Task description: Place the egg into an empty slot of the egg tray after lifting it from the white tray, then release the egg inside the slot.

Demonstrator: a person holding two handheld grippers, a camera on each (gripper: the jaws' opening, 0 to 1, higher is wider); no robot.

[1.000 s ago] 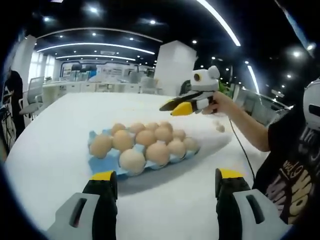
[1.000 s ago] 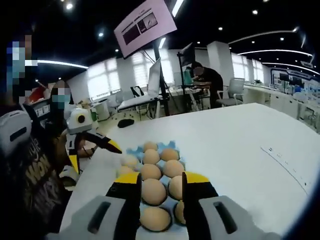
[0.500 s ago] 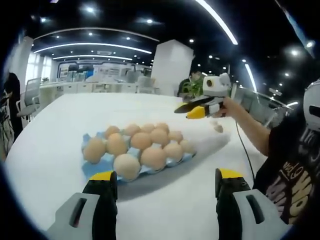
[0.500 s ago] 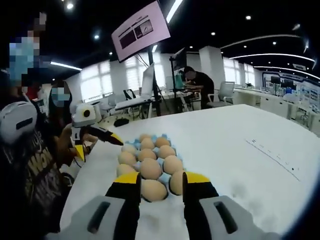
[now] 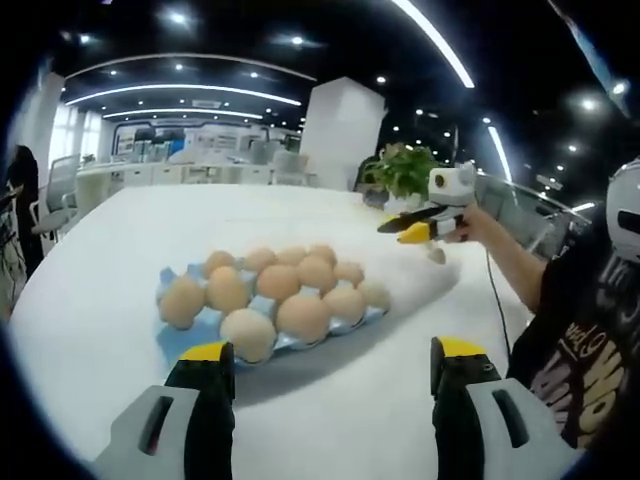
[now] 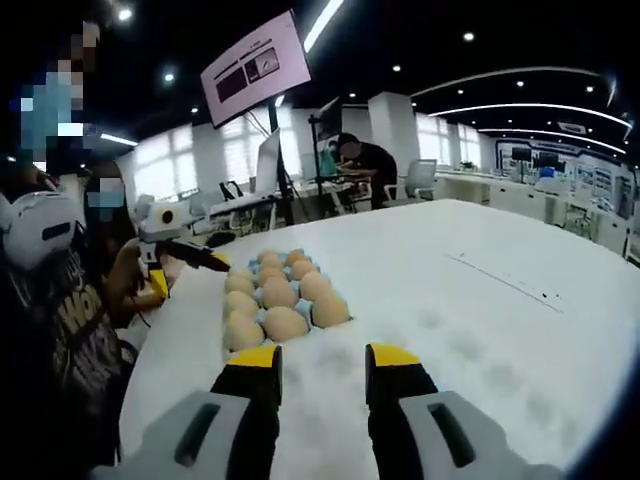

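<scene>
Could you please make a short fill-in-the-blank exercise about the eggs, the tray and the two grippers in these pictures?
1. The eggs sit in a ____ egg tray.
2. The egg tray rests on a ____ table.
3. The left gripper has its jaws wide ____, with nothing between them.
4. The right gripper has tips of ____ colour.

Missing words: blue; white; open; yellow
</scene>
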